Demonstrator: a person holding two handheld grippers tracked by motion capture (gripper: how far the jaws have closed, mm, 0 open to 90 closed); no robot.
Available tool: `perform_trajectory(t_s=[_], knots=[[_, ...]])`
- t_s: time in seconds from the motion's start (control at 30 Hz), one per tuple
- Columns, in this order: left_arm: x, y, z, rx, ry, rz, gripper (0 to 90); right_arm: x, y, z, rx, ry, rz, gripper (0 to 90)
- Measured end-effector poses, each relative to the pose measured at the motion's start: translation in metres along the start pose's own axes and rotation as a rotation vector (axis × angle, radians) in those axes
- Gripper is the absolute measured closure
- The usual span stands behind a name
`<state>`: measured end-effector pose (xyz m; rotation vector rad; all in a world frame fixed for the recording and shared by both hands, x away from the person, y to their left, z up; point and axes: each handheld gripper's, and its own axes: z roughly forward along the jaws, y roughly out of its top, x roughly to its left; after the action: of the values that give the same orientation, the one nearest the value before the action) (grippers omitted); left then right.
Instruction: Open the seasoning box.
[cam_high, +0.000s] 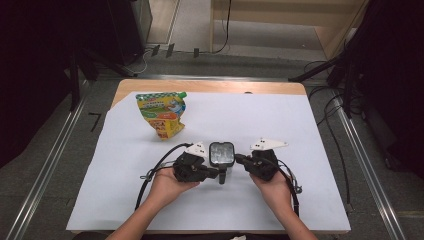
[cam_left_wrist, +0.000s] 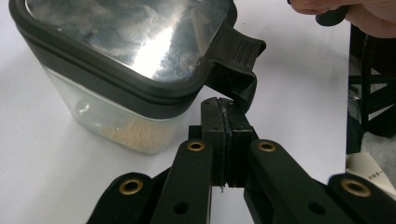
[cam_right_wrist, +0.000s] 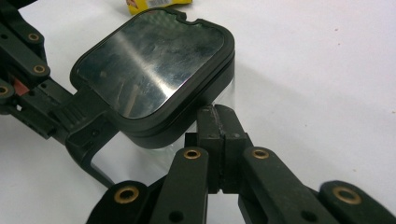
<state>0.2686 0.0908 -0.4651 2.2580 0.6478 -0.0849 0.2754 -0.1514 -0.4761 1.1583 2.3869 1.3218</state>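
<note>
Both claws pressed shut, left claw (cam_left_wrist: 224, 135) and right claw (cam_right_wrist: 219, 140) flanking the lidded container (cam_high: 221, 154) between them

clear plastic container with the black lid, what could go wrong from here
1. The clear plastic container with the mirrored black-rimmed lid stands free on the white sheet. Both the left gripper and the right gripper have their jaws closed beside it, gripping nothing, so a push could slide or tip it.
2. The left gripper sits under the black lid latch; prying upward might lift the whole container and shake its pale grains.
</note>
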Motion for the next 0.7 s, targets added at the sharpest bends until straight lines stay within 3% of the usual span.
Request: perform_trajectory(t_s=[0.27, 0.47, 0.7], knots=[[-0.006, 0.004, 0.007, -0.011, -0.026, 0.006, 90.0, -0.004, 0.000, -0.007, -0.014, -0.007, 0.005, 90.0], [0.000, 0.004, -0.002, -0.003, -0.067, -0.008, 88.1, -0.004, -0.004, -0.018, -0.005, 0.005, 0.015, 90.0], [0.004, -0.001, -0.017, 0.001, -0.037, -0.003, 83.2, 0.009, -0.011, -0.031, 0.014, 0.040, -0.003, 90.0]])
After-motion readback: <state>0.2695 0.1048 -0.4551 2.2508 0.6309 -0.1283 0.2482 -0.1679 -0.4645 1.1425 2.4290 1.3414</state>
